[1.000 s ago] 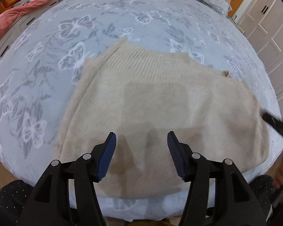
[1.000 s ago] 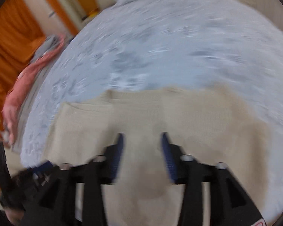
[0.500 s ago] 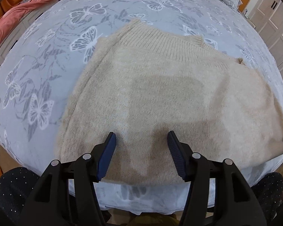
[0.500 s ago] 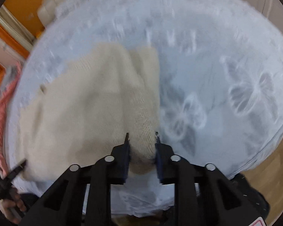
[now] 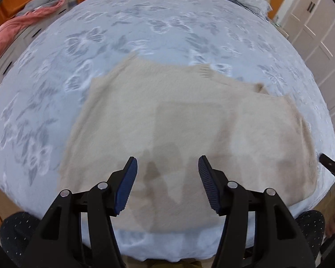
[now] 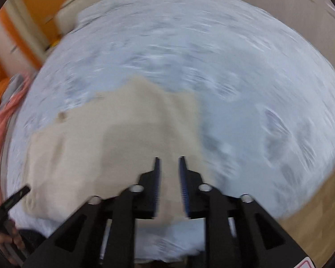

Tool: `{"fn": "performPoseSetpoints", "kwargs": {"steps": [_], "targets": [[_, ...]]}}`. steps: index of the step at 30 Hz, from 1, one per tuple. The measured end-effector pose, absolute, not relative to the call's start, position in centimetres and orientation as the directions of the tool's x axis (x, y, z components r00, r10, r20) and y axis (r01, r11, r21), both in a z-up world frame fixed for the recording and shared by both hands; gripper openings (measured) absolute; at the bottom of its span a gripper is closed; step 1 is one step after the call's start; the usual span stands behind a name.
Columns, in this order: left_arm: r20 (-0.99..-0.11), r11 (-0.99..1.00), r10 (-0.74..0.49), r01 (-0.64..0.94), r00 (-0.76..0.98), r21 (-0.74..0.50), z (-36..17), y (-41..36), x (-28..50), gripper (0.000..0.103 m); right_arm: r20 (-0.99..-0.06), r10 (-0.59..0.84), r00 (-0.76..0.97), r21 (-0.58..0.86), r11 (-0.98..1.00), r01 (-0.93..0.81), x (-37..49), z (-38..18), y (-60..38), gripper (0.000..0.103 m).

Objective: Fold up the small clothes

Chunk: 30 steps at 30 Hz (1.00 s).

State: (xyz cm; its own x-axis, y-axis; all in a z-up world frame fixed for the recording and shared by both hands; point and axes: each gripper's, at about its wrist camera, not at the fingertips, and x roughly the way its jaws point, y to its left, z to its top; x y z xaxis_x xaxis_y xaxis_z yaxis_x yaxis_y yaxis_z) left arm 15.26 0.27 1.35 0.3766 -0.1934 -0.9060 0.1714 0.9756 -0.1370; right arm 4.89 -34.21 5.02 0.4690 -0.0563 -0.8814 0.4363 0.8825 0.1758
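Note:
A beige knit sweater (image 5: pixel 178 120) lies flat on the bed near its front edge; it also shows, blurred, in the right wrist view (image 6: pixel 114 138). My left gripper (image 5: pixel 167 169) is open and empty, hovering above the sweater's near part. My right gripper (image 6: pixel 169 167) is at the sweater's right edge with its jaws narrowed to a small gap; beige fabric shows between them, but the blur hides whether they pinch it. A tip of the right gripper (image 5: pixel 330 167) shows at the right edge of the left wrist view.
The bed has a pale blue cover with butterfly print (image 5: pixel 114 40). Pink and grey clothes (image 5: pixel 22 20) lie on drawers at the far left. White cupboards (image 5: pixel 319 26) stand at the right. Wooden floor (image 6: pixel 312 203) lies beside the bed.
My left gripper has pulled back and risen a little over the sweater, still open. My right gripper has swung across the sweater's right edge, jaws staying narrow.

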Motion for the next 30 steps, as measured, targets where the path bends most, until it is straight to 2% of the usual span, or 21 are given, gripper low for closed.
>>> {"fn": "performPoseSetpoints", "kwargs": {"steps": [2, 4, 6, 8, 10, 15, 17, 18, 19, 21, 25, 28, 30], "targets": [[-0.917, 0.970, -0.204, 0.199, 0.343, -0.141, 0.0, -1.5, 16.1, 0.055, -0.886, -0.007, 0.464, 0.183, 0.914, 0.362, 6.9, 4.6, -31.6, 0.032], [-0.937, 0.974, -0.158, 0.206, 0.312, -0.095, -2.2, -2.4, 16.9, 0.056, -0.889, 0.043, 0.456, 0.199, 0.933, 0.300, 8.6, 3.8, -28.9, 0.032], [-0.937, 0.974, -0.141, 0.212, 0.318, -0.074, -3.5, -2.8, 17.7, 0.063, -0.902, 0.088, 0.423, 0.200, 0.952, 0.229, 10.7, 1.7, -26.2, 0.031], [-0.935, 0.972, -0.132, 0.226, 0.329, -0.058, -3.2, -3.2, 18.5, 0.063, -0.930, 0.077, 0.360, 0.156, 0.968, 0.197, 11.7, -0.7, -24.6, 0.031], [-0.934, 0.970, -0.122, 0.239, 0.335, -0.041, -2.4, -3.4, 19.4, 0.063, -0.942, 0.054, 0.330, 0.126, 0.972, 0.200, 12.7, -1.8, -24.2, 0.031], [-0.935, 0.970, -0.120, 0.241, 0.333, -0.039, -2.5, -3.4, 20.2, 0.063, -0.891, 0.019, 0.453, 0.143, 0.960, 0.242, 13.7, 2.4, -26.4, 0.032], [-0.934, 0.969, -0.115, 0.245, 0.339, -0.030, -2.7, -3.5, 20.1, 0.064, -0.903, -0.013, 0.429, 0.118, 0.954, 0.277, 14.8, 1.5, -28.0, 0.037], [-0.933, 0.968, -0.106, 0.248, 0.344, -0.019, -2.7, -3.7, 20.0, 0.064, -0.932, -0.047, 0.358, 0.067, 0.952, 0.298, 15.6, -0.4, -29.2, 0.041], [-0.932, 0.967, -0.093, 0.255, 0.350, -0.001, -2.7, -4.0, 19.9, 0.064, -0.951, -0.052, 0.303, 0.041, 0.955, 0.293, 16.1, -1.7, -29.6, 0.041], [-0.931, 0.965, -0.086, 0.261, 0.355, 0.010, -2.7, -4.1, 19.7, 0.064, -0.946, -0.031, 0.324, 0.063, 0.959, 0.277, 16.2, -1.7, -30.2, 0.040], [-0.930, 0.965, -0.086, 0.260, 0.356, 0.011, -2.8, -4.1, 19.6, 0.065, -0.905, -0.075, 0.418, 0.077, 0.939, 0.336, 14.5, 1.0, -31.3, 0.044], [-0.931, 0.965, -0.081, 0.263, 0.355, 0.016, -2.7, -4.1, 19.5, 0.065, -0.945, -0.064, 0.321, 0.058, 0.932, 0.358, 14.1, -2.3, -32.8, 0.044], [-0.932, 0.967, -0.086, 0.256, 0.352, 0.007, -2.5, -3.8, 19.3, 0.065, -0.935, -0.047, 0.351, 0.083, 0.934, 0.346, 13.4, -1.9, -32.7, 0.045]]}}
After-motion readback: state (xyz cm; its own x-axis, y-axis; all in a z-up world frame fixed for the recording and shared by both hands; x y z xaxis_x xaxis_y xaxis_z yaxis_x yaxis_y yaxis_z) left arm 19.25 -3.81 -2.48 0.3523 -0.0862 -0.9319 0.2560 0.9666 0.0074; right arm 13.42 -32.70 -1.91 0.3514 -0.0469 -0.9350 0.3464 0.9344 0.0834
